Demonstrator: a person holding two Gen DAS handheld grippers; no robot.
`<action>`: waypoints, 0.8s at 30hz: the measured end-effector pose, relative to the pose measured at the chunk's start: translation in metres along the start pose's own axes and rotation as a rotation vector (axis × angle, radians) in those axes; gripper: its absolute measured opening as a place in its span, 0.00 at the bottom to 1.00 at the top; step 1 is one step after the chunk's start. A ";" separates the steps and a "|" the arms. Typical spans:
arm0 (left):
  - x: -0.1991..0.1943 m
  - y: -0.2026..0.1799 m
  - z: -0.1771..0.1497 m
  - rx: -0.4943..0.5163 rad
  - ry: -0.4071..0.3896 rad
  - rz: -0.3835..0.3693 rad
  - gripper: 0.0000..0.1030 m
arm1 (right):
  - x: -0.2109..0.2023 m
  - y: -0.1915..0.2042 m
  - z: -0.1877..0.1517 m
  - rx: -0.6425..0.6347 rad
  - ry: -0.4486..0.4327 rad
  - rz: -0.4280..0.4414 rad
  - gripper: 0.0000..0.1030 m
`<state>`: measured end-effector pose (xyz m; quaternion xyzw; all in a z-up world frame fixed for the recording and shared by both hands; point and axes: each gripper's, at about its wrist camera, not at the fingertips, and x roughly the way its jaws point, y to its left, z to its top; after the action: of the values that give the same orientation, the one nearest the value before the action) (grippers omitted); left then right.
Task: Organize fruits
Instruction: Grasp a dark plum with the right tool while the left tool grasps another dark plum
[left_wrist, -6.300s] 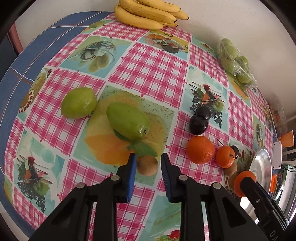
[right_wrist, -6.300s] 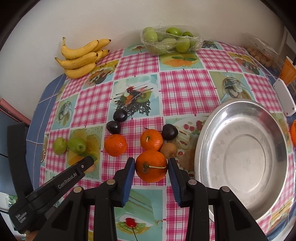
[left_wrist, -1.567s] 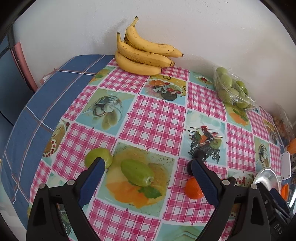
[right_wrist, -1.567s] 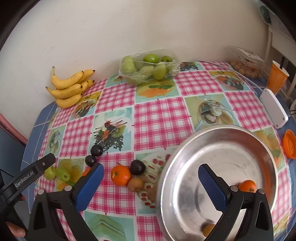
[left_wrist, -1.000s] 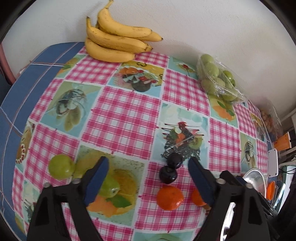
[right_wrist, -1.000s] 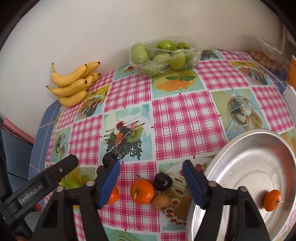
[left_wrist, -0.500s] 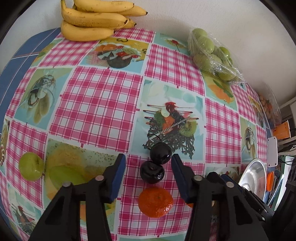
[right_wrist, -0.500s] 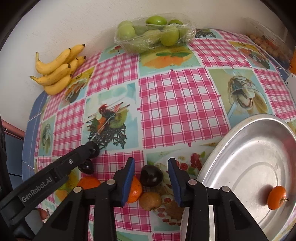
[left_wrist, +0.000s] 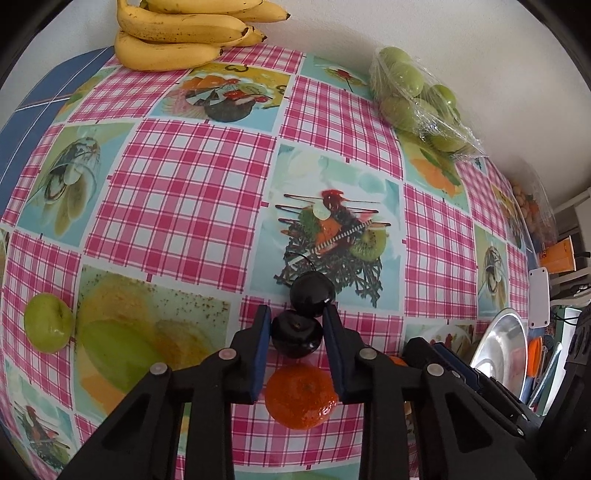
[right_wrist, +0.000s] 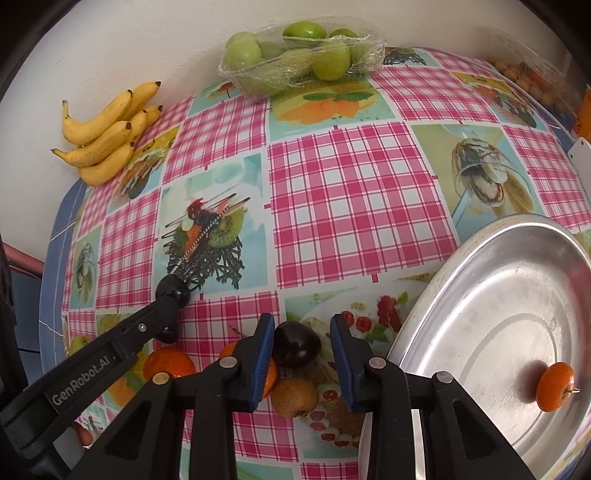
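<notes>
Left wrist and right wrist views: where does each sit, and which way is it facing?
Left wrist: on the left gripper, facing steeply down at the tablecloth; its own jaws, just closing, pinch a dark plum.
Right wrist: on the right gripper, facing steeply down; its jaws, just closing, flank a second plum; the left gripper shows at lower left.
Shared: bananas, wrapped green fruit, metal tray.

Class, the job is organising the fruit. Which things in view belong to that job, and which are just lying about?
Belong to the job: dark round plums, loose orange tangerines, brown kiwi, loose green fruit, silver metal bowl.
Lying about: white plastic box, orange cup.
</notes>
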<state>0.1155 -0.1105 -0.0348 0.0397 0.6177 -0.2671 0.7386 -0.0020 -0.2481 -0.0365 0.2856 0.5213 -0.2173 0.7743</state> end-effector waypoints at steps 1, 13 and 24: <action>0.000 0.000 0.000 -0.006 0.000 0.000 0.28 | 0.000 0.000 0.000 0.002 0.001 0.002 0.33; -0.026 0.002 -0.004 -0.008 -0.065 0.008 0.28 | 0.003 0.000 -0.001 0.018 0.005 0.004 0.31; -0.032 0.007 -0.008 -0.021 -0.074 0.012 0.28 | 0.004 0.003 -0.001 -0.006 0.002 -0.005 0.27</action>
<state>0.1090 -0.0902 -0.0090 0.0260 0.5924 -0.2575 0.7629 0.0011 -0.2452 -0.0402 0.2823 0.5233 -0.2173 0.7741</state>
